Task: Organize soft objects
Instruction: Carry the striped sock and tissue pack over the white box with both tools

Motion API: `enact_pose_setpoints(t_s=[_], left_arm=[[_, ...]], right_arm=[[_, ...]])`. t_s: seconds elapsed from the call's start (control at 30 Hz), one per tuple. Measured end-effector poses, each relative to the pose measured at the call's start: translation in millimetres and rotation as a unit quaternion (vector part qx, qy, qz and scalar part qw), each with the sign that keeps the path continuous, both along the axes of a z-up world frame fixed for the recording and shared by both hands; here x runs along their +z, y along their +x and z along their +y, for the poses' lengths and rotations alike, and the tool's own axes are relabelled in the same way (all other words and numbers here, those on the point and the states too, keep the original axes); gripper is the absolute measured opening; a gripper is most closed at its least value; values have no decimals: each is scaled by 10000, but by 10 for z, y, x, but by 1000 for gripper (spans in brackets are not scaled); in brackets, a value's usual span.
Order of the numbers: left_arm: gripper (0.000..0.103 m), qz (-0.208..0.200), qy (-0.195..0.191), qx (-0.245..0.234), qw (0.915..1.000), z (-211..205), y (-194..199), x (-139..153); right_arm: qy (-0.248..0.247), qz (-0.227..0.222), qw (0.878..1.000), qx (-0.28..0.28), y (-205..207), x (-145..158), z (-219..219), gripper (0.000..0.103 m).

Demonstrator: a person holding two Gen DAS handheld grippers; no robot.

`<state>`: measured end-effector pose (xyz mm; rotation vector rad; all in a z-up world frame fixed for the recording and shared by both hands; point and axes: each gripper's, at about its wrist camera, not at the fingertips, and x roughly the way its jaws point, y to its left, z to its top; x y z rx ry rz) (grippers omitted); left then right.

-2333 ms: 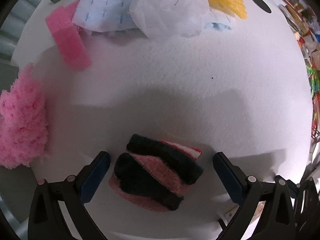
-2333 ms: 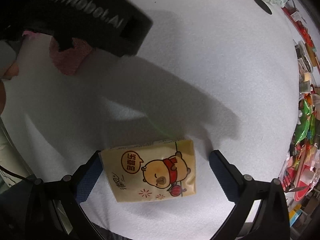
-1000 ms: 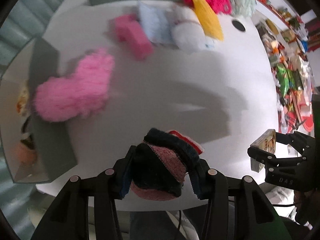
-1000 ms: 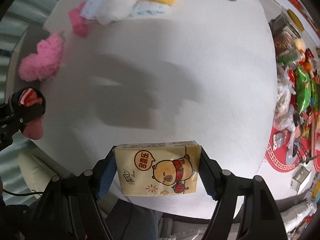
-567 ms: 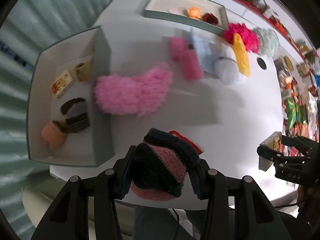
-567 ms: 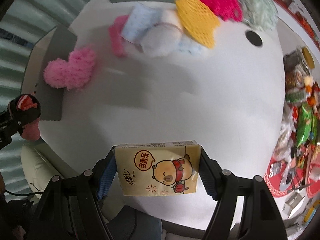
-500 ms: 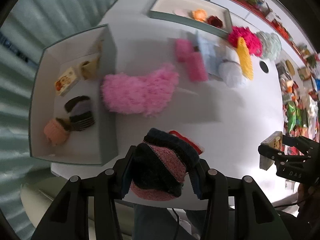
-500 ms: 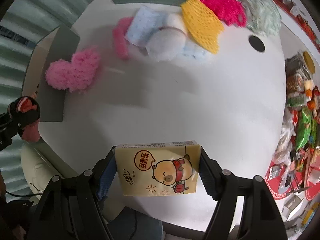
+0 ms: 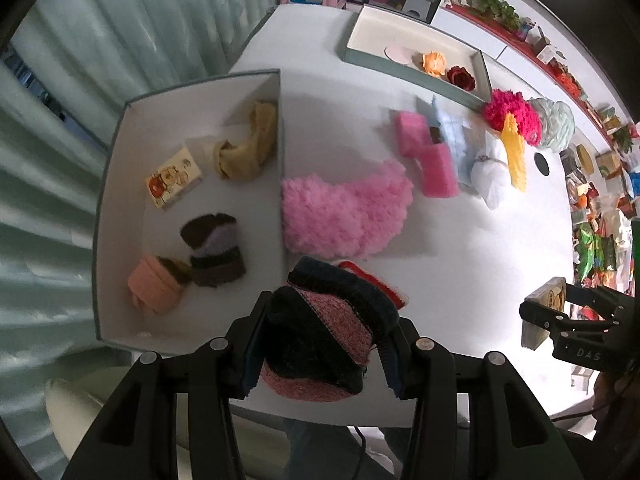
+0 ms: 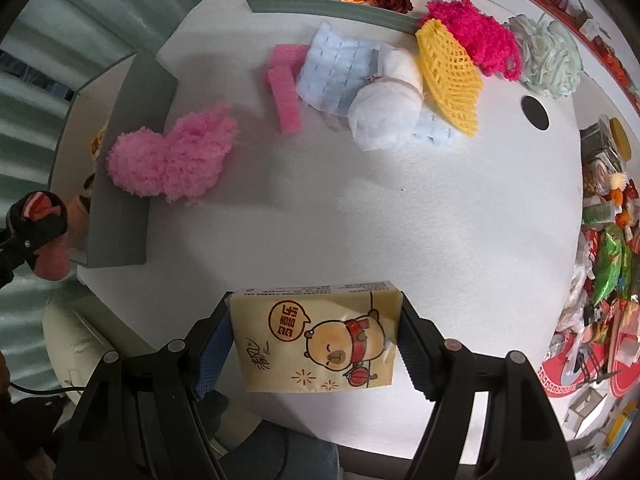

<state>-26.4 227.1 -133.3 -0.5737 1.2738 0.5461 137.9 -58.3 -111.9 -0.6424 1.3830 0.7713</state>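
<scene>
My left gripper (image 9: 320, 356) is shut on a rolled black, pink and red sock bundle (image 9: 324, 328), held high above the white table near the right wall of the grey box (image 9: 280, 184). The box holds a tissue pack (image 9: 173, 178), a yellow cloth (image 9: 248, 148) and rolled socks (image 9: 214, 250). My right gripper (image 10: 316, 344) is shut on a yellow tissue pack with a bear print (image 10: 316, 344), held above the table's front edge. It also shows in the left wrist view (image 9: 546, 310).
A fluffy pink piece (image 9: 344, 210) lies beside the box. Pink sponges (image 10: 284, 88), a blue cloth (image 10: 340, 70), a white bundle (image 10: 386, 92), yellow netting (image 10: 448, 70) and magenta and pale green puffs lie further back. A second tray (image 10: 332, 8) holds fabric flowers. Clutter lies to the right (image 10: 608, 248).
Both grippers closed on their objects and lifted them well above the table. The left gripper has moved toward the grey box, which now shows fully.
</scene>
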Motion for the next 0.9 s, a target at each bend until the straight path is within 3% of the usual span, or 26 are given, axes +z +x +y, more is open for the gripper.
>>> enact_pose_setpoints(t_s=[0.23, 0.47, 0.9], left_arm=[[49, -61, -36, -65, 10000, 273, -124, -48], [49, -101, -103, 166, 9998, 572, -344, -102], [49, -336, -119, 787, 9963, 1014, -804, -93]], right_arm=[[-25, -139, 9995, -275, -110, 36, 126, 77], [-49, -366, 9992, -152, -306, 132, 442, 77], [28, -692, 9944, 794, -734, 356, 1408, 77]])
